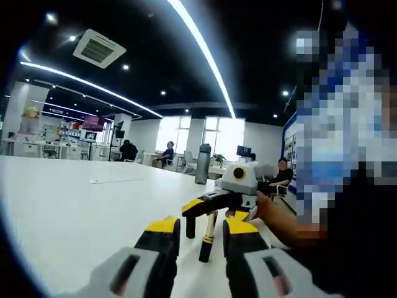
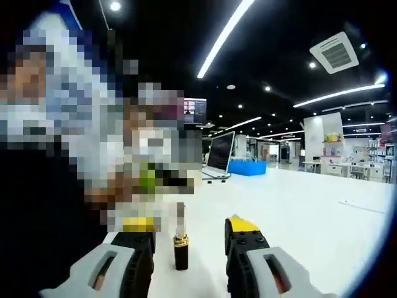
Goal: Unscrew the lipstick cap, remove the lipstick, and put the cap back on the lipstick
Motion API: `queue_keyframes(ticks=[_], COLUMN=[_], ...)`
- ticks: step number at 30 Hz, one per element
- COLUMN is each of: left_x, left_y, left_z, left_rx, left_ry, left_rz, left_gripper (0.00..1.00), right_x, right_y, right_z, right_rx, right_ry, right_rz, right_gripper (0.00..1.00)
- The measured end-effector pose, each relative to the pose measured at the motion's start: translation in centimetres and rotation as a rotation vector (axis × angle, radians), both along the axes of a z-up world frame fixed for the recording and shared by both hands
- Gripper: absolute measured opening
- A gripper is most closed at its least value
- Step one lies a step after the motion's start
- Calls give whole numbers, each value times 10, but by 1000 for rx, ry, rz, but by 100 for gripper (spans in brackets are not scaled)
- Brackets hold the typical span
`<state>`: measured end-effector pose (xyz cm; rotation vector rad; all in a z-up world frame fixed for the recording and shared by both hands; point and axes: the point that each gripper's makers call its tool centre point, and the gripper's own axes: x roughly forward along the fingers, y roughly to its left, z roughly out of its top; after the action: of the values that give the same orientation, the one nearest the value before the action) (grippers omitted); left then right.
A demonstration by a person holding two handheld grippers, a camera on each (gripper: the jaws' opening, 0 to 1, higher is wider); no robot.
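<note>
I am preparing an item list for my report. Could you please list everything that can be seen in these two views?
lipstick: one, black with a gold band, upright on the table between the right claw's jaws
table: one, white, under the lipstick
laptop: one, open, dark screen, far end of the table
box: one, blue, beside the laptop
bottle: one, grey, upright, far behind
seated people: several, dark clothes, background desks
light strips: several, white, dark ceiling
hand: one, holding the right claw
left claw: one, grey, black and yellow, jaws apart
right claw: one, same colours, jaws wide apart
</note>
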<state>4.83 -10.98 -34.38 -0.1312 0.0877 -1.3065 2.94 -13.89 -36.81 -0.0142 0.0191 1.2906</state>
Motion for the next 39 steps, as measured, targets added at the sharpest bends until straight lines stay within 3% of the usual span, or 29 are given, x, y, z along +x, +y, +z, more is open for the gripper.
queue_keyframes(ticks=[6,10,12,15,16,23,27,36,39], left_x=[0,3,4,2,1,-2,-1,-3,-5], left_y=[3,6,8,9,9,10,11,5,5], left_z=[4,5,4,4,5,6,5,-3,0], left_rx=[-5,-6,-5,-1,-1,1,6,26,25], left_ry=[-5,-8,-5,-10,-12,-20,-20,-8,-14], left_rz=[4,17,23,26,26,27,29,14,3], left_gripper=[29,29,29,29,29,29,29,29,29], right_x=[1,12,24,27,28,35,35,41,42], right_y=[-24,-51,-69,-79,-79,-61,-50,-55,-55], right_z=[23,38,33,16,14,-21,-31,-40,-40], right_rx=[46,87,60,-17,-27,-195,-207,-188,-190], right_ry=[-47,-61,-39,42,54,83,106,154,155], right_rz=[-52,-160,-256,-314,-320,-355,-328,-336,-328], right_gripper=[47,43,36,18,17,31,27,21,11])
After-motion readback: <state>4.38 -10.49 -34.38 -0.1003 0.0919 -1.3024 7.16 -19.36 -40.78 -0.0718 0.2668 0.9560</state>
